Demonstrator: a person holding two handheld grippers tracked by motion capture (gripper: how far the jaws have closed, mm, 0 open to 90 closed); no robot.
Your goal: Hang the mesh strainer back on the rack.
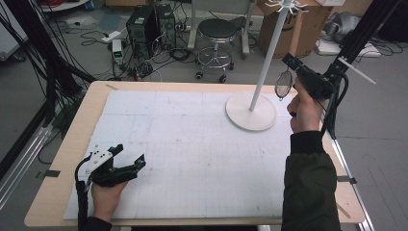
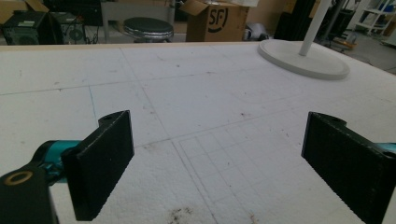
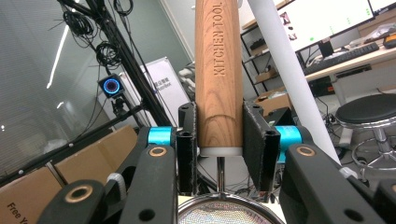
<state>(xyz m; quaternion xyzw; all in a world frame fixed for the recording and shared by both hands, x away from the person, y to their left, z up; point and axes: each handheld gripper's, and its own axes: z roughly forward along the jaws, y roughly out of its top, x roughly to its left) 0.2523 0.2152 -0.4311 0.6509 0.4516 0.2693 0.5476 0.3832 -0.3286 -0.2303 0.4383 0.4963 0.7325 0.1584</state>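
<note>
Right gripper (image 1: 288,61) is raised above the table's far right corner, jaws pinched on the wooden handle (image 3: 218,74) of a small mesh strainer (image 1: 283,85). In the right gripper view the handle runs straight up between the two pads, lettering "KITCHEN TOOL" reading along its length, and the mesh bowl (image 3: 224,212) sits below the jaws at the bottom edge; the handle's long axis is in line with the jaws. In the high view the strainer's round mesh hangs just below and to the left of the gripper, near the white pole (image 1: 271,55) of the hanger stand, apart from it as far as can be told. The stand's round base (image 1: 251,111) rests on the white foam mat (image 1: 192,154), at its far right; hooks at the pole top (image 1: 286,6) are visible. The mat's right edge and the wooden table (image 1: 67,159) edge lie close under the right hand (image 1: 304,108); a black frame post (image 1: 365,29) stands just beyond the gripper on the right. Left gripper (image 1: 127,159) rests low over the mat's near left corner, jaws spread wide with nothing between them; open mat lies ahead of it up to the stand base (image 2: 303,60).
</note>
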